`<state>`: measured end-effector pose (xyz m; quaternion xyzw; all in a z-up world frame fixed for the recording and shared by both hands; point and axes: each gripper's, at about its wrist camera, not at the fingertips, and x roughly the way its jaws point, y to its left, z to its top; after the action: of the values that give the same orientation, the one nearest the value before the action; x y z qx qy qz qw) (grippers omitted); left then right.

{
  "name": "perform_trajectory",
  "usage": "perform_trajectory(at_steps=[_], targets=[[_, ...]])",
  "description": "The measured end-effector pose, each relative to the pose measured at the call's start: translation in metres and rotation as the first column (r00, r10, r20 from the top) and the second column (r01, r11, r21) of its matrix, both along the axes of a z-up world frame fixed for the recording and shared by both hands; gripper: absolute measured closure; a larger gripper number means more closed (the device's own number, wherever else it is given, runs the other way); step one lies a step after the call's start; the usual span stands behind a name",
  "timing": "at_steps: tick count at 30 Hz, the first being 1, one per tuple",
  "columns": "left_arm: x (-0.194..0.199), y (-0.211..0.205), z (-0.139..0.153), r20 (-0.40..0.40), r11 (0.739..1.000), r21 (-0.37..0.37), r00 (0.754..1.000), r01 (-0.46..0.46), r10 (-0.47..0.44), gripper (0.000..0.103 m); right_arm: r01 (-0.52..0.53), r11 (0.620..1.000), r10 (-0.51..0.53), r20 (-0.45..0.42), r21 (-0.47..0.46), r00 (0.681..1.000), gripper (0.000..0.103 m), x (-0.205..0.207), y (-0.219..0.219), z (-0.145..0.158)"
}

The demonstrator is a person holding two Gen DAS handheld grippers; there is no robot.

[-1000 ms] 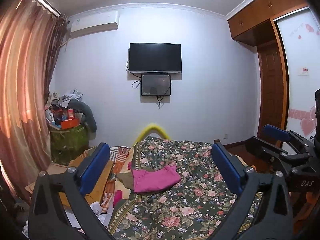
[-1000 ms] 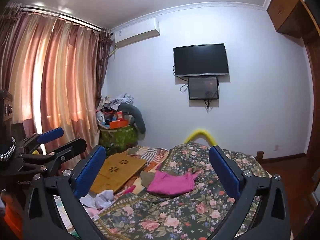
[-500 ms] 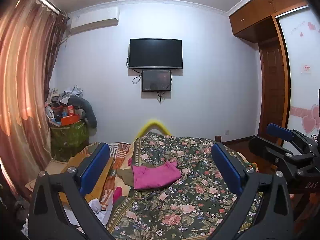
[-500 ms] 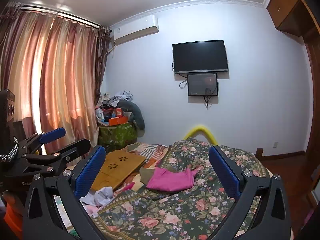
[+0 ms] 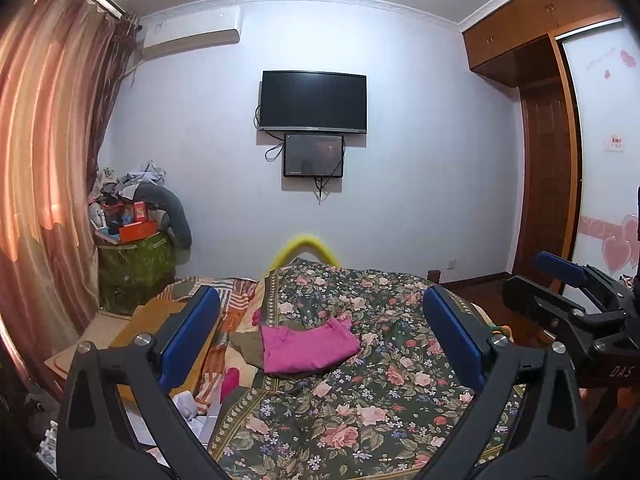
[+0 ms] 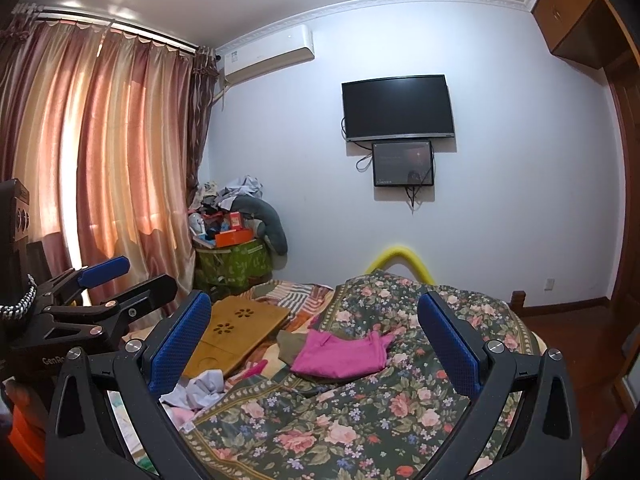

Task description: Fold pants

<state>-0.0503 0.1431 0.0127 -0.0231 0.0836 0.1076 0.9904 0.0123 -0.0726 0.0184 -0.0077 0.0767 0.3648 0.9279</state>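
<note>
Left wrist view: left gripper [image 5: 322,338] held level above near end of bed [image 5: 380,420], pointed toward far wall. Jaws spread wide, nothing between blue pads [image 5: 191,336]. Clear of all fabric. Right gripper [image 5: 560,280] visible at right edge, alongside and slightly ahead, also spread wide and empty, over bed's right side.

Pants [image 5: 306,346] on floral quilt [image 5: 360,380], mid-bed, left of centre, well ahead of pads. Magenta, lying as compact, roughly rectangular bundle, already doubled over. One corner sticking up at far right end. Resting partly on olive-brown cloth [image 5: 248,350] poking out from left and near edges. Quilt rumpled under it.

Right wrist view: right gripper [image 6: 314,340] likewise level over near end of bed, aimed at far wall, jaws wide, empty between pads [image 6: 180,340]. Left gripper [image 6: 116,280] seen at left edge, beside it, jaws apart, holding nothing, over bed's left margin.

Pants [image 6: 340,354] between the two pads in frame, but farther up bed, not touched. Same flat magenta bundle; a narrow strip trailing from far right corner. Olive cloth [image 6: 290,344] under left end. Wooden lap tray [image 6: 236,328] just left of that cloth, tilted on striped bedding. Crumpled pale clothes [image 6: 200,390] near left pad. TV [image 6: 398,108] on wall straight ahead.
</note>
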Motion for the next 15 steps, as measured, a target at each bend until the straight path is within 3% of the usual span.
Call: perform_trajectory(at_steps=[15], targets=[[0.0024,0.0026,-0.0025,-0.008,1.000,-0.025,1.000,0.008,-0.008,0.000,0.009,1.000,-0.009,-0.007,-0.001,1.000,0.000,0.0005,-0.0018,-0.0004]])
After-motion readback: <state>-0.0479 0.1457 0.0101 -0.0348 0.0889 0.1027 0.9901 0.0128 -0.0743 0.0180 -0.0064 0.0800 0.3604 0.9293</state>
